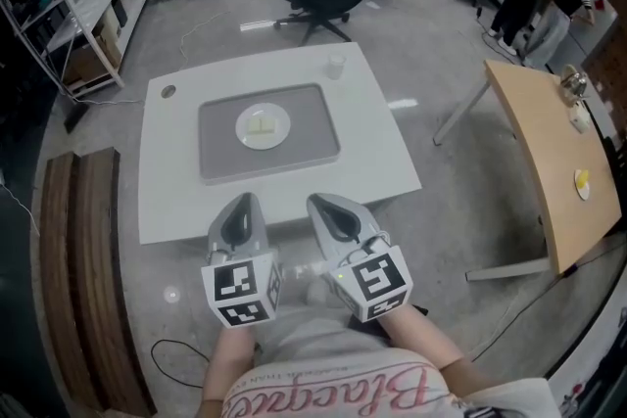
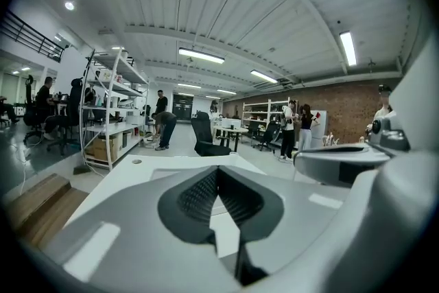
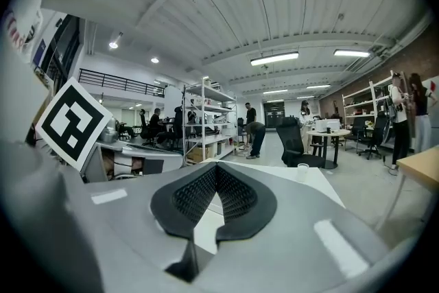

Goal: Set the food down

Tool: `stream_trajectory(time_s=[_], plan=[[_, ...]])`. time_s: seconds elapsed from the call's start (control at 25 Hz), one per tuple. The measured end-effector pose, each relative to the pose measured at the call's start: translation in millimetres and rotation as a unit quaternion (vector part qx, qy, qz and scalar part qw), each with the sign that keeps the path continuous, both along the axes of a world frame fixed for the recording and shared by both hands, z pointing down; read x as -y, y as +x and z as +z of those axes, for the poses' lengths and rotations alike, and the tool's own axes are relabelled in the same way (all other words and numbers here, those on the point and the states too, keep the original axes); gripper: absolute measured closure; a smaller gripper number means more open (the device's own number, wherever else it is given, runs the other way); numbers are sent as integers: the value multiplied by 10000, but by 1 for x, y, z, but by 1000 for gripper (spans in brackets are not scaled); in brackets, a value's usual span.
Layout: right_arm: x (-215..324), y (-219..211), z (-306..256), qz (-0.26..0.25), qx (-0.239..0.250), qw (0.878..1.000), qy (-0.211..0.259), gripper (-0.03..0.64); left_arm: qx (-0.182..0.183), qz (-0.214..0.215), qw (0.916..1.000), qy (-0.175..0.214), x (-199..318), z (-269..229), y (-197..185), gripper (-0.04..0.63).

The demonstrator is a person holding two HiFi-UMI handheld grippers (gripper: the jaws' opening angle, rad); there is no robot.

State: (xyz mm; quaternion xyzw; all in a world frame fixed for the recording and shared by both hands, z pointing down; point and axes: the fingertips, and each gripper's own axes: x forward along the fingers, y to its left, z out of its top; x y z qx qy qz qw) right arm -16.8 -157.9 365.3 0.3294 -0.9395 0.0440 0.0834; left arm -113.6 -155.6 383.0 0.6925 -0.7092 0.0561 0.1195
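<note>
Both grippers hang just off the near edge of the white table (image 1: 176, 201), close against the person's body and touching nothing. The left gripper (image 1: 244, 199) has its jaws pressed together, tip to tip, with nothing between them. The right gripper (image 1: 315, 202) is likewise closed and empty. The food (image 1: 260, 124), a pale yellowish piece, lies on a white plate (image 1: 281, 113) at the middle of that table, on a grey mat (image 1: 220, 152), well apart from both grippers.
</note>
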Motion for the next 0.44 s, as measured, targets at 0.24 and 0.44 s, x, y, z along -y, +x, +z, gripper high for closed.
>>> stream_trajectory(time_s=[0.24,0.44], plan=[[-16,-5,-5,-15,88,10000,14,617,-49,244,9997,-56,-20,-2,7,595],[-31,-10,-6,-22,114,9999,71,616,13,318,9995,10,-38,-8,8,595]])
